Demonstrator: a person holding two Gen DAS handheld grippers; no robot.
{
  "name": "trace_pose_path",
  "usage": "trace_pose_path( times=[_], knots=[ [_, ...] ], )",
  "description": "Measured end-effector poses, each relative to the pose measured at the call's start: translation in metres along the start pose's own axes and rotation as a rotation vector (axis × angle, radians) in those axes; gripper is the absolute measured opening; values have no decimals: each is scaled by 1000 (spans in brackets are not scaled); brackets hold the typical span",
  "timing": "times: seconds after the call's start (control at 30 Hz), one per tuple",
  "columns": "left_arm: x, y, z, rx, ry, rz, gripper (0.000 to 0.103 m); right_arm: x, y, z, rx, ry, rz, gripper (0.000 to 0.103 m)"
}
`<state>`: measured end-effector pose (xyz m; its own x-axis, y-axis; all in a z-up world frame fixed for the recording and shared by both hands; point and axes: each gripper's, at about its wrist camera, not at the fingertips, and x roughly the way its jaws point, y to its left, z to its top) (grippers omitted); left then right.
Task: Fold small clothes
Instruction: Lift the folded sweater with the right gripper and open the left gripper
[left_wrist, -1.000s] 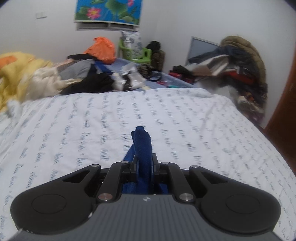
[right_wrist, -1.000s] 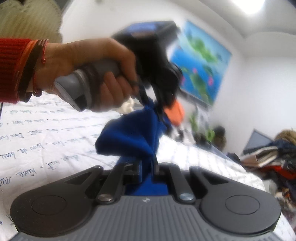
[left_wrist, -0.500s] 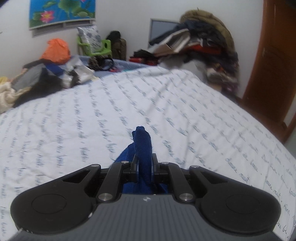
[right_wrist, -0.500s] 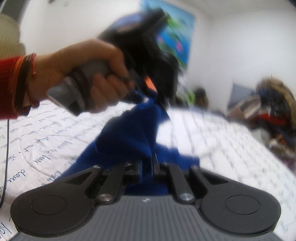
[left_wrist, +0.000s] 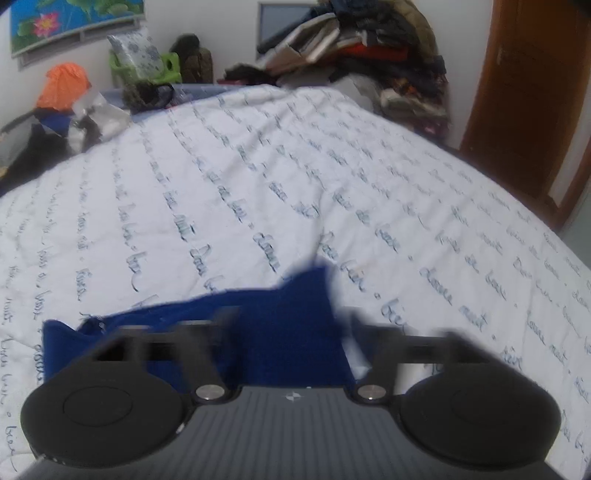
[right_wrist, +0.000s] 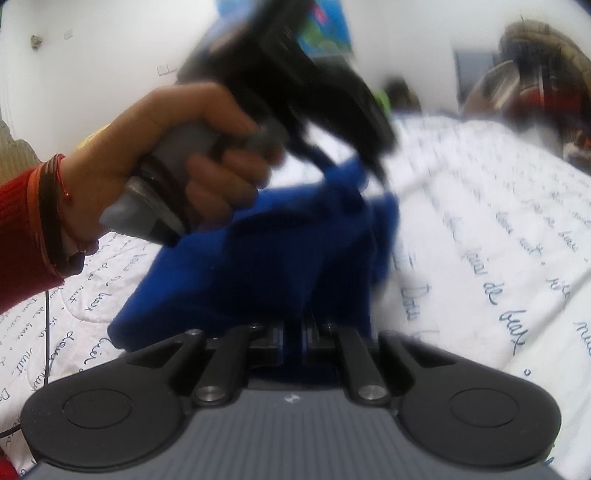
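A small dark blue garment lies bunched on the white script-printed bedspread, just in front of my left gripper. Its jaws are opening and stand wide apart; the cloth sits between them, not pressed by either. In the right wrist view the same blue garment runs from my right gripper, which is shut on a fold of it, up to the left gripper. A hand with a red sleeve holds that gripper; its tips are blurred.
A tall heap of clothes is stacked against the far wall beside a brown door. Dark clothes, bags and an orange bundle crowd the bed's far left end. A green chair stands behind them.
The left jaws have sprung apart and let go of the blue cloth they pinched. Both grippers have come down closer to the bedspread, and the garment now rests on it.
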<state>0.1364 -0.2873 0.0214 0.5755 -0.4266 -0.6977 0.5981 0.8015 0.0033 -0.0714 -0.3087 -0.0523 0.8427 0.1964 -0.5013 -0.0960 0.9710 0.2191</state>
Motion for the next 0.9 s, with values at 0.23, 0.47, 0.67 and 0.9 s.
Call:
trace_pose_path(
  times=[0.23,0.47,0.67,0.9],
  knots=[
    [-56,16,-19,103,-155,196,103,3,-13,-1,60,29,-4,42],
    [-115,51,-103,79,-201,302,103,0,-42,4,251,21,135,57],
    [-143,72,-159,-54,-159,246,103,7,-85,-1,585,9,288,58],
    [-145,53,-179,81,-148,285,103,19,-108,2,752,63,345,53]
  ],
)
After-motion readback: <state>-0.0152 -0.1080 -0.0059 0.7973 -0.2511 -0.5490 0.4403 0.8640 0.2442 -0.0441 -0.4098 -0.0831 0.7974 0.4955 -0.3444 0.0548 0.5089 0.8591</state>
